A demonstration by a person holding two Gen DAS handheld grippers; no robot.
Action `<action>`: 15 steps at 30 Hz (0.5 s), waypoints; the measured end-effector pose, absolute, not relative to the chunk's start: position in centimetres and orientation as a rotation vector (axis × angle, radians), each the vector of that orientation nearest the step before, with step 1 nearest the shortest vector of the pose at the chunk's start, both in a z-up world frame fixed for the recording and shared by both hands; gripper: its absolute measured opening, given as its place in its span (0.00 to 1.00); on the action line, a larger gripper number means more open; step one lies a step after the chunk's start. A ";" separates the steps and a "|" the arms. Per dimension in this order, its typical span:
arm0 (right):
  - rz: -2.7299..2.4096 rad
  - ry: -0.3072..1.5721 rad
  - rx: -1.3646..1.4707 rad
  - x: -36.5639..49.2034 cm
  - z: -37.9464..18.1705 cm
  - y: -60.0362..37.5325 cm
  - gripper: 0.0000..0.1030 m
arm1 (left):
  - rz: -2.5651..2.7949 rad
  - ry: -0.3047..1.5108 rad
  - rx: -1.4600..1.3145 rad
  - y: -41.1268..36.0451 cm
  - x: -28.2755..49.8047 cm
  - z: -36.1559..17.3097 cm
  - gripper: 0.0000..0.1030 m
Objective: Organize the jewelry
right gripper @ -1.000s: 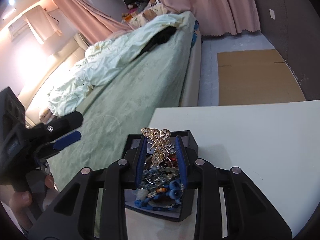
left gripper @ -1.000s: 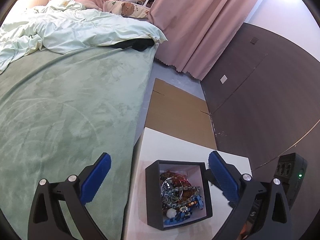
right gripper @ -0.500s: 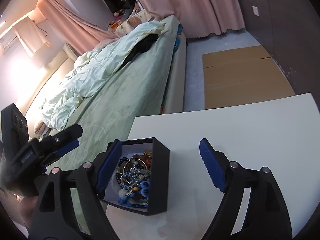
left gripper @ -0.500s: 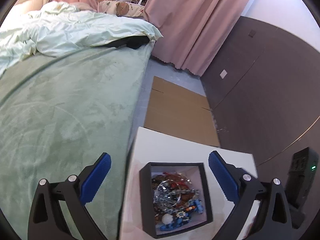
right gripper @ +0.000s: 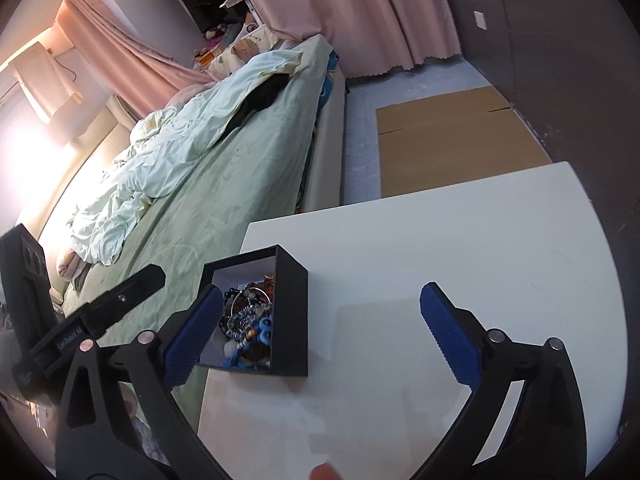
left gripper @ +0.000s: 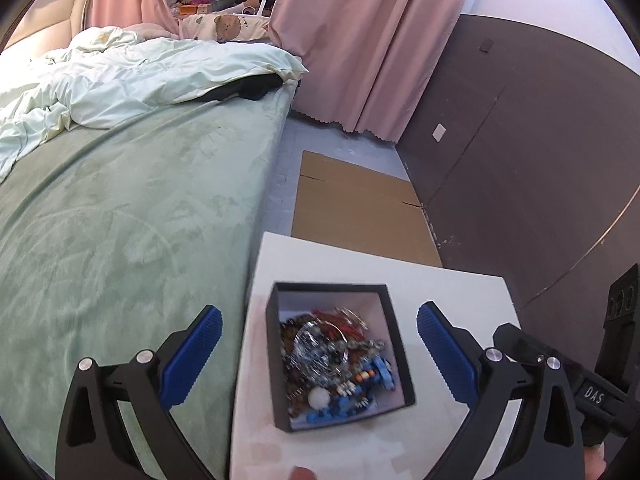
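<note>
A black open box (left gripper: 332,286) holding a tangled pile of jewelry (left gripper: 336,360) stands near the left edge of the white table (left gripper: 440,288). My left gripper (left gripper: 319,312) is open and hovers above it, so the box shows between its blue pads. In the right wrist view the box (right gripper: 292,312) sits low on the left, with beads and rings (right gripper: 248,320) showing inside. My right gripper (right gripper: 322,290) is to the right of the box, its jaws opening wide with nothing held. Its left pad (right gripper: 192,336) overlaps the box's near corner.
A bed with a green cover (left gripper: 120,220) and rumpled pale duvet (left gripper: 140,76) runs along the table's left side. Flat cardboard (left gripper: 352,208) lies on the floor beyond the table. Behind it are pink curtains (left gripper: 360,40) and a dark wall (left gripper: 520,140).
The right gripper let go of a gold butterfly brooch over the box, spread its jaws wide and drew back to the right. The left gripper shifted, so the box now shows between its fingers.
</note>
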State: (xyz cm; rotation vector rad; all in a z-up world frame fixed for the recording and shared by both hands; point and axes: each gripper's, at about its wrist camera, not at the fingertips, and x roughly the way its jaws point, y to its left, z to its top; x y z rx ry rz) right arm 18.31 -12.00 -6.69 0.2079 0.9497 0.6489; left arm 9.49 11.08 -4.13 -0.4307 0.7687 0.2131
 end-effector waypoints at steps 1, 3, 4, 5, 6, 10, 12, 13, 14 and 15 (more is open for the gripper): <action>0.641 0.946 0.209 18.0 -6.5 -12.5 0.95 | 0.209 0.768 -0.434 10.8 9.3 -4.1 0.92; 0.624 0.940 0.206 17.6 -6.2 -13.2 0.95 | 0.204 0.765 -0.422 10.1 8.9 -3.9 0.92; 0.617 0.935 0.205 17.3 -6.0 -13.7 0.95 | 0.202 0.761 -0.411 9.7 8.7 -3.8 0.92; 0.609 0.929 0.204 17.1 -5.7 -14.1 0.95 | 0.201 0.757 -0.401 9.2 8.5 -3.7 0.92; 0.601 0.923 0.202 16.9 -5.5 -14.5 0.95 | 0.199 0.751 -0.382 8.6 8.2 -3.4 0.92; 0.588 0.895 0.216 15.5 -4.4 -16.5 0.95 | 0.187 0.729 -0.342 7.1 7.3 -2.7 0.92; 0.581 0.880 0.204 14.8 -4.0 -17.0 0.95 | 0.178 0.722 -0.337 6.6 6.8 -2.4 0.92; 0.568 0.873 0.182 14.3 -3.7 -17.1 0.95 | 0.179 0.719 -0.334 6.4 6.6 -2.2 0.92; 0.554 0.866 0.161 13.9 -3.5 -17.2 0.95 | 0.177 0.717 -0.331 6.2 6.4 -2.1 0.92; 0.539 0.851 0.148 13.5 -3.3 -17.5 0.95 | 0.171 0.715 -0.329 6.0 6.1 -2.0 0.92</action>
